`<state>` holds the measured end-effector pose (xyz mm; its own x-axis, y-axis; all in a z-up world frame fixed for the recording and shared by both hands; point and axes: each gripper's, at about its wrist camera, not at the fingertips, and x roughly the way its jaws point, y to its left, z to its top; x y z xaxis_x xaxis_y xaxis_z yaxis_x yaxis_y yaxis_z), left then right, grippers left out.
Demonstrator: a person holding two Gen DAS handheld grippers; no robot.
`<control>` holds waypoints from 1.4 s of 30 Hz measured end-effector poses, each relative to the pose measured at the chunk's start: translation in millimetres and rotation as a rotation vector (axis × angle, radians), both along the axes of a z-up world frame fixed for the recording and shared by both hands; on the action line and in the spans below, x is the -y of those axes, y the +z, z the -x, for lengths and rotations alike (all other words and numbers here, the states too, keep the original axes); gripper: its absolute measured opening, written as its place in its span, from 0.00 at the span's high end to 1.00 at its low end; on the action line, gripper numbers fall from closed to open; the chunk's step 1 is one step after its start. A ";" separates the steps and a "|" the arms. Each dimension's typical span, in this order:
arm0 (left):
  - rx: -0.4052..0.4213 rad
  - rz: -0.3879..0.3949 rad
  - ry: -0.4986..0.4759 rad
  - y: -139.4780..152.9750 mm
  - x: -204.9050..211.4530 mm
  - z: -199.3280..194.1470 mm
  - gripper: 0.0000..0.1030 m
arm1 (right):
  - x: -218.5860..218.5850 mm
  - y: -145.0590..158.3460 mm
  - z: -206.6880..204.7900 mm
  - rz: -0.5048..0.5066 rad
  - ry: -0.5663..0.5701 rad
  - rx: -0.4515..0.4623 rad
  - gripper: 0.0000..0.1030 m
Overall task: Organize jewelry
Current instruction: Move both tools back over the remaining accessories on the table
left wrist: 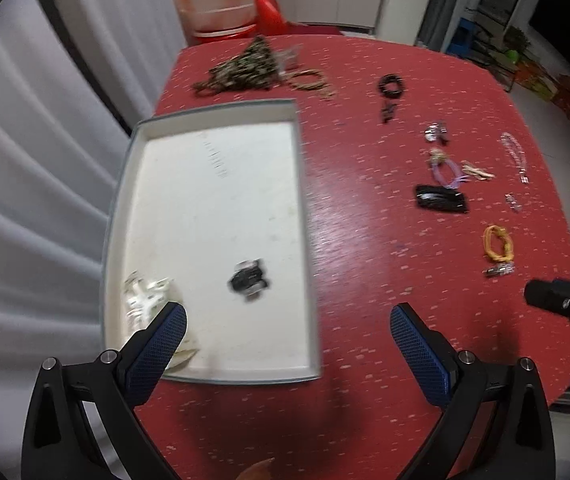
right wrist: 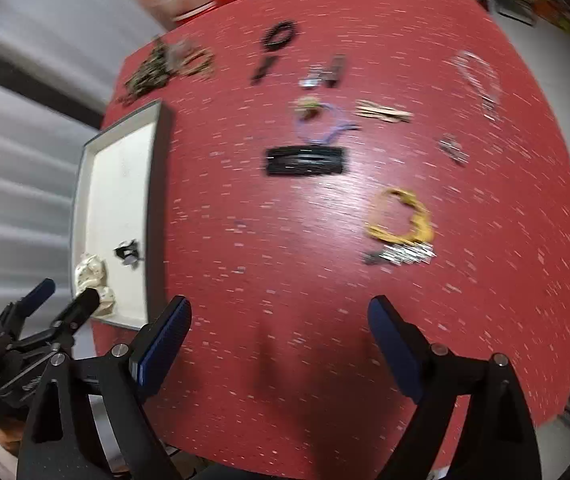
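A white tray with a grey rim (left wrist: 213,110) lies on the left of the red table (left wrist: 365,260). In it are a small black piece (left wrist: 248,280) and a cream piece (left wrist: 143,294). My left gripper (left wrist: 288,314) hangs open above the tray's right edge, with nothing between its fingers. My right gripper (right wrist: 280,304) is open and empty over bare table, short of a yellow band (right wrist: 403,216) and a silver clip (right wrist: 401,255). A black hair clip (right wrist: 304,161) and a purple band (right wrist: 321,122) lie farther off. The tray (right wrist: 157,184) sits to its left.
Along the far edge lie a black bead bracelet (left wrist: 392,85), a dark chain heap (left wrist: 245,66) and a tan bracelet (left wrist: 309,78). Clear tubs (left wrist: 221,4) and a red object (left wrist: 269,12) stand behind the table. A clear bead strand (left wrist: 515,152) lies near the right edge.
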<state>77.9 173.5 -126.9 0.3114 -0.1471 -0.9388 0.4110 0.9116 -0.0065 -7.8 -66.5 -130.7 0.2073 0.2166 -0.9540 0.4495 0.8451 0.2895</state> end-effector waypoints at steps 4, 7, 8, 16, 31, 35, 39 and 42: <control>-0.014 0.006 -0.033 1.6 26.0 -0.4 0.01 | 26.8 -1.2 20.3 0.000 -0.063 -0.036 0.11; -0.048 0.015 -0.041 -1.1 42.3 -1.0 0.01 | 45.7 -5.1 29.5 0.012 -0.090 -0.053 0.11; -0.053 0.018 -0.033 -0.6 47.9 0.2 0.01 | 53.2 -6.9 32.0 0.013 -0.095 -0.058 0.11; -0.120 0.035 0.031 -13.8 85.8 0.3 0.01 | 101.6 -15.9 34.6 0.054 -0.089 -0.082 0.11; -0.299 0.154 0.321 -71.6 137.4 -44.1 0.01 | 153.8 -50.5 -8.6 0.140 0.005 -0.064 0.11; -0.323 0.169 0.388 -85.2 148.3 -52.0 0.01 | 155.7 -59.7 -21.0 0.159 0.028 -0.054 0.11; -0.338 0.142 0.458 -99.3 157.1 -57.4 0.01 | 157.6 -68.0 -30.6 0.173 0.039 -0.051 0.11; -0.329 0.121 0.476 -103.8 163.9 -58.3 0.01 | 159.1 -71.1 -32.8 0.175 0.042 -0.048 0.11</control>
